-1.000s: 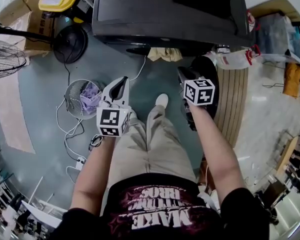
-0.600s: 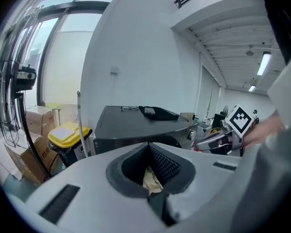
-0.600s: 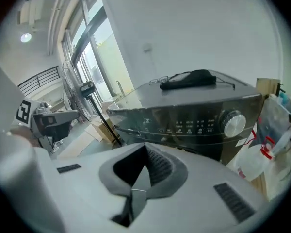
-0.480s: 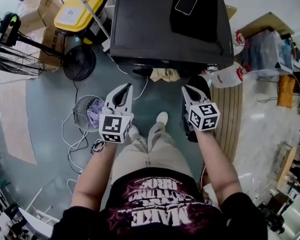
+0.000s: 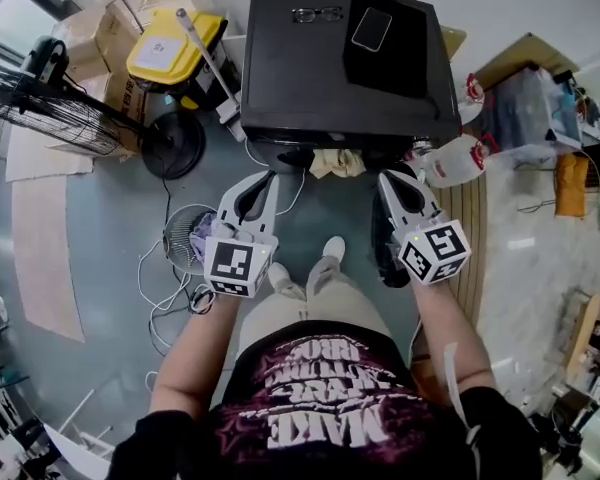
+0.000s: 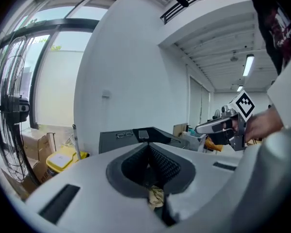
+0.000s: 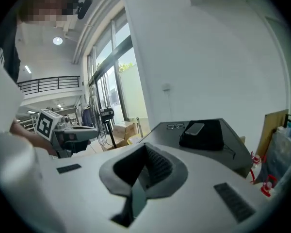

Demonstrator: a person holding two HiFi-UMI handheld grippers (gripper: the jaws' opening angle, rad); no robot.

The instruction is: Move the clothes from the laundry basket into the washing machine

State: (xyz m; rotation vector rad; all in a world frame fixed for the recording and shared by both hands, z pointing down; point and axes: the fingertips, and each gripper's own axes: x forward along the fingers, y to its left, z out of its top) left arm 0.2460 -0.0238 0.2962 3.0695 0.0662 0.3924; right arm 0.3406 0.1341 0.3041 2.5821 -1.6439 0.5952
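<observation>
Head view looked steeply down on a person standing before the black washing machine [image 5: 310, 78], which sat at 12 o'clock with its lid down, a phone [image 5: 371, 28] and a pair of glasses [image 5: 315, 14] lying on top. The left gripper [image 5: 263, 180] and the right gripper [image 5: 392, 180] were held up side by side, both aimed at the machine's front and well apart from each other. Each gripper view showed its jaws clenched together with nothing grasped between them. The laundry basket [image 5: 175, 253] stood on the floor at 8 o'clock from the left gripper, partly hidden under it, with lavender clothes [image 5: 202, 230] inside, clear of both sets of jaws. A beige cloth [image 5: 337, 161] lay against the machine's front edge between the two grippers, at 2 o'clock from the left tips and not touching them; in the left gripper view it peeped through the slit under the shut jaws. A standing fan [image 5: 173, 146] stood at 10 o'clock
</observation>
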